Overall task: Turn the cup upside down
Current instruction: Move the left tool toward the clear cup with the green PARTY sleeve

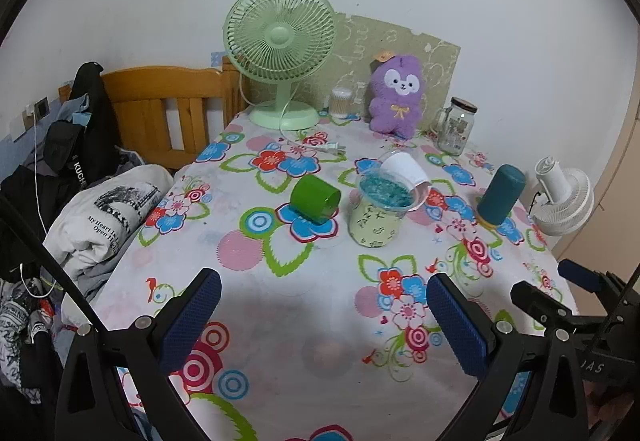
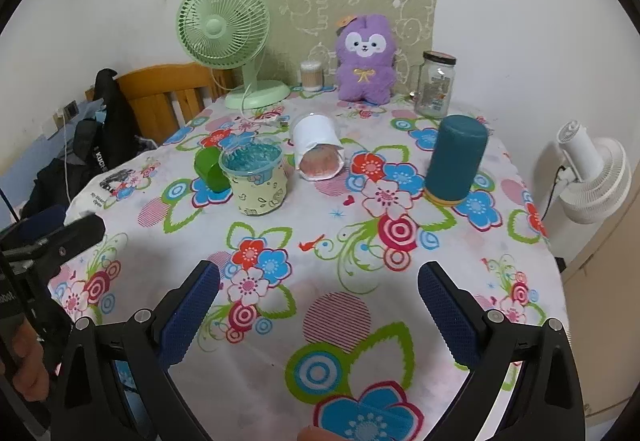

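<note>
A green cup (image 1: 315,200) lies on its side on the flowered tablecloth (image 1: 280,321), left of a yellow tub with blue filling (image 1: 381,209). It shows partly behind the tub in the right wrist view (image 2: 210,170). A clear cup with a white sleeve (image 1: 406,173) (image 2: 318,147) lies on its side too. A teal cup (image 1: 500,197) (image 2: 456,161) stands upside down at the right. My left gripper (image 1: 324,305) is open and empty, well short of the cups. My right gripper (image 2: 320,301) is open and empty near the front.
A green desk fan (image 1: 280,53), a cotton swab jar (image 1: 341,102), a purple plush toy (image 1: 396,95) and a glass jar (image 1: 458,125) stand along the back edge. A white fan (image 2: 588,177) stands off the table's right side. A wooden bed frame (image 1: 168,109) with clothes is at the left.
</note>
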Demonstrator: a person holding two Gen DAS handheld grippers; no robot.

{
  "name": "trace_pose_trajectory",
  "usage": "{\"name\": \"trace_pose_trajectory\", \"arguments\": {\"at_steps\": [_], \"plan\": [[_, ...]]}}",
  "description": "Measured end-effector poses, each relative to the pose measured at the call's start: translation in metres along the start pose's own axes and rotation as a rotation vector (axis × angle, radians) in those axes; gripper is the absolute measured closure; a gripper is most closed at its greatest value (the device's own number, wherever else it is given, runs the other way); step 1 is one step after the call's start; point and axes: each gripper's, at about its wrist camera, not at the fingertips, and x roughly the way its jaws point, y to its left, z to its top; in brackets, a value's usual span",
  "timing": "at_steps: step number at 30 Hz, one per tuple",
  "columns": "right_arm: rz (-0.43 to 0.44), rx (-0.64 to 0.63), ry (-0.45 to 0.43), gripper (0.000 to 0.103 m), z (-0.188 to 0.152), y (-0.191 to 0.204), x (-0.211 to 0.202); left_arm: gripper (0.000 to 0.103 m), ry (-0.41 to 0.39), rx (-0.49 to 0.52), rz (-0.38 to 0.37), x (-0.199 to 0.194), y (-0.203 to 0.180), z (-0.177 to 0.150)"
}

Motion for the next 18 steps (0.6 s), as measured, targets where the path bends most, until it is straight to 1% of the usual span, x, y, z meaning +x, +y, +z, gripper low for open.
{"name": "trace_pose_trajectory", "arguments": {"at_steps": [8,12,15,18], "plan": [[0.019,-0.027,0.01,0.003,0.012,0.011,0.02,0.0,0.024,0.014,0.011,0.018,0.007,0.002],[0.03,-0.048,0.03,0.003,0.017,0.02,0.039,0.0,0.044,0.016,-0.013,0.031,0.013,0.005],[0.035,-0.048,0.055,0.003,0.02,0.023,0.056,0.0,0.057,0.029,-0.017,0.042,0.016,0.007],[0.041,-0.044,0.061,0.003,0.023,0.025,0.07,0.0,0.071,0.044,-0.017,0.056,0.02,0.009]]}}
